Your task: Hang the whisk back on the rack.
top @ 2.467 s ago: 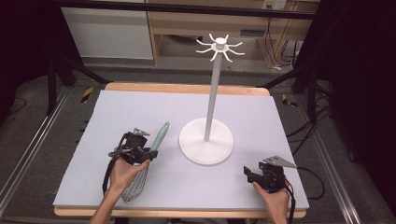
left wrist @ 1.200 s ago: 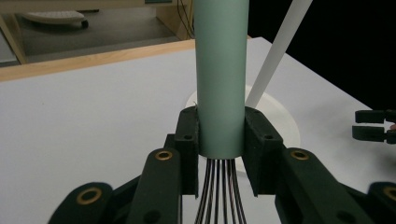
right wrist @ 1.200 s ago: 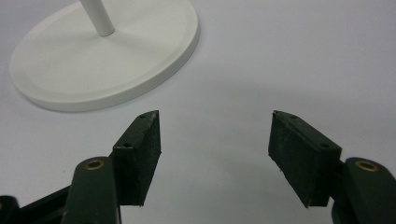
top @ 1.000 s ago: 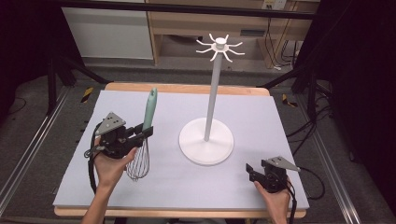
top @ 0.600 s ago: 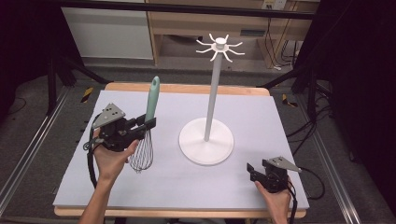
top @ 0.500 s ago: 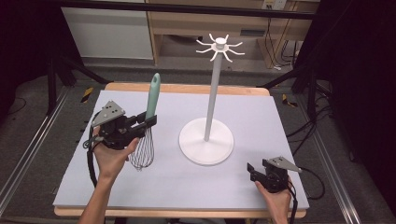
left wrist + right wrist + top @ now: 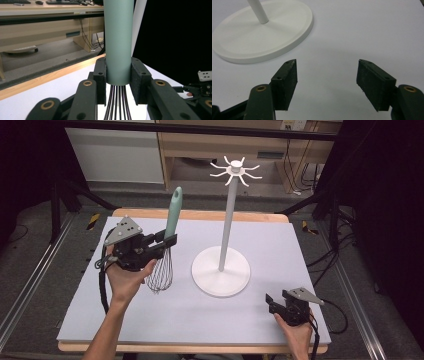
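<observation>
— Where is the whisk (image 7: 167, 245) right now, and what has it?

— I have it in my left gripper (image 7: 165, 241). It hangs upright over the left half of the table (image 7: 300, 245), green handle up, wire cage down, the cage just above the surface. In the left gripper view the jaws are closed on the bottom end of the handle (image 7: 118, 42), right where the wires (image 7: 117, 102) come out.

— Will that grip do?

— I judge it fair. The whisk looks light, and the handle is stiff and smooth, so the pads could slide on it if I tilt it quickly. Holding low, near the wires, keeps the cage from swinging, but it leaves the long handle above the jaws as a lever. I would not take it by the wires: they are thin and springy and would bend.

— And your other hand?

— My right gripper (image 7: 272, 302) rests low at the near right corner, well apart from the whisk. Its jaws have just been opening, and in the right gripper view they stand apart with nothing between them, pointing toward the round base of the white stand (image 7: 262, 32).

— The stand?

— It is in the middle of the table, its hooks (image 7: 235, 169) high above the whisk.
</observation>
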